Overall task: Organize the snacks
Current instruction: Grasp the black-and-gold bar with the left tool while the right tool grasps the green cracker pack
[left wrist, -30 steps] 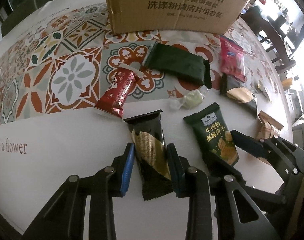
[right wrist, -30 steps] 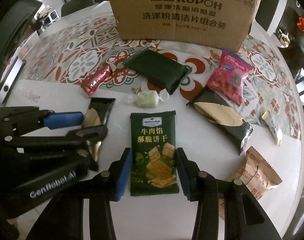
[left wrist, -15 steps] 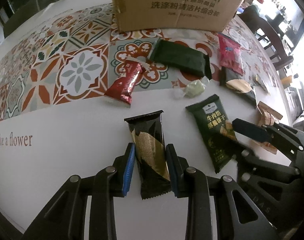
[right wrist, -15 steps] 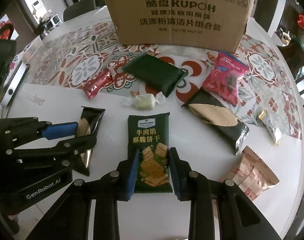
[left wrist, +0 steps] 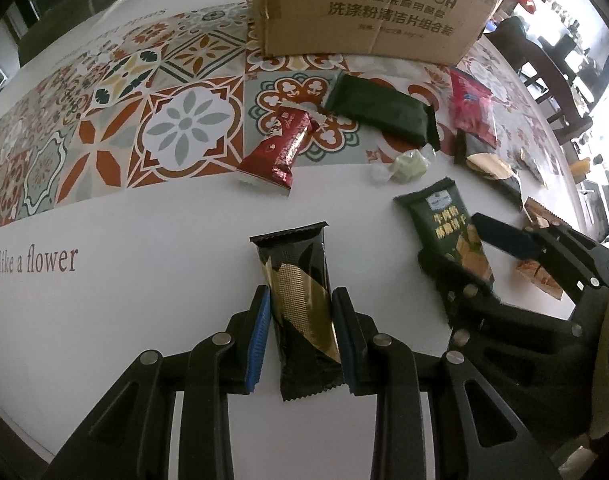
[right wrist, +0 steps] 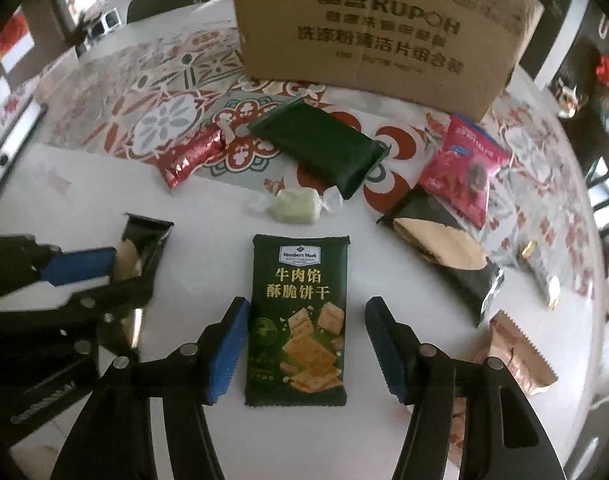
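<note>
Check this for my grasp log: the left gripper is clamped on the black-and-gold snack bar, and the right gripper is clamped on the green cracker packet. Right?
Only the right half is wrong. In the right wrist view the right gripper is open, its pads on either side of the green cracker packet with a clear gap on the right. The left gripper is indeed clamped on the black-and-gold snack bar.

Close paired views toward cardboard box (left wrist: 378, 8)

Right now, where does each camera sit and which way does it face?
Left wrist: on the left gripper, facing the cardboard box; own fingers clamp the black-gold bar, right gripper at right.
Right wrist: on the right gripper, facing the box; open fingers flank the green cracker packet, left gripper at left.
Shared: box, both packets, green candy.
</note>
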The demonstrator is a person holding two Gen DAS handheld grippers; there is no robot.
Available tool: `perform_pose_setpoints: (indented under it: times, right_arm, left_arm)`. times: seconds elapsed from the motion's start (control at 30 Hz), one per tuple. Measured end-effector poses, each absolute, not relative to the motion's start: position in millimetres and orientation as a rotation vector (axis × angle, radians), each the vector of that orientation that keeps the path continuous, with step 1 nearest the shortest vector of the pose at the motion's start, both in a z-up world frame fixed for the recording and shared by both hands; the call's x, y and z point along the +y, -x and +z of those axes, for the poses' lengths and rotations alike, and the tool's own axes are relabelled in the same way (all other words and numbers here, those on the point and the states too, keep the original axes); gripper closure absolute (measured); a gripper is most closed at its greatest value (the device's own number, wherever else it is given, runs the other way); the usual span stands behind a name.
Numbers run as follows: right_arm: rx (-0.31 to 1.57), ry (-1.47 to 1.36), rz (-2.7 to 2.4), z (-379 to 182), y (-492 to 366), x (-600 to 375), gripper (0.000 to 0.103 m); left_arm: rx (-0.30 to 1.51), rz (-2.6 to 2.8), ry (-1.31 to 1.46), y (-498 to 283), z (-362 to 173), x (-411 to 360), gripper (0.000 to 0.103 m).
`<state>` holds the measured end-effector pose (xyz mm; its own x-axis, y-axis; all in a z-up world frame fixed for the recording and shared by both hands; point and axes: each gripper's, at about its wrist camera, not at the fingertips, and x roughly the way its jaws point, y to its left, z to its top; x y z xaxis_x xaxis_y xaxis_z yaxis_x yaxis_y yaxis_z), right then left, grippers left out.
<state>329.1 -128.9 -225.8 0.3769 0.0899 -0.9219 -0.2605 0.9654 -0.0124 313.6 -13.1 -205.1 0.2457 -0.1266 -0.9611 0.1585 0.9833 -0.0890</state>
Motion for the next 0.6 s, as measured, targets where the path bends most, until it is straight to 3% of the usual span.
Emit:
perform_pose_setpoints:
  times: [0.3, 0.6]
  right_arm:
    - [1.146, 0.126, 0.231, -221, -328, -136, 0.058]
    - [1.093, 0.077, 0.205, -190, -323, -151, 0.058]
  left_arm:
    - [1.269, -0.215, -0.053, -316, -200, -28, 0.073]
    - [1.157, -0.211, -0.047, -324, -160, -30, 0.073]
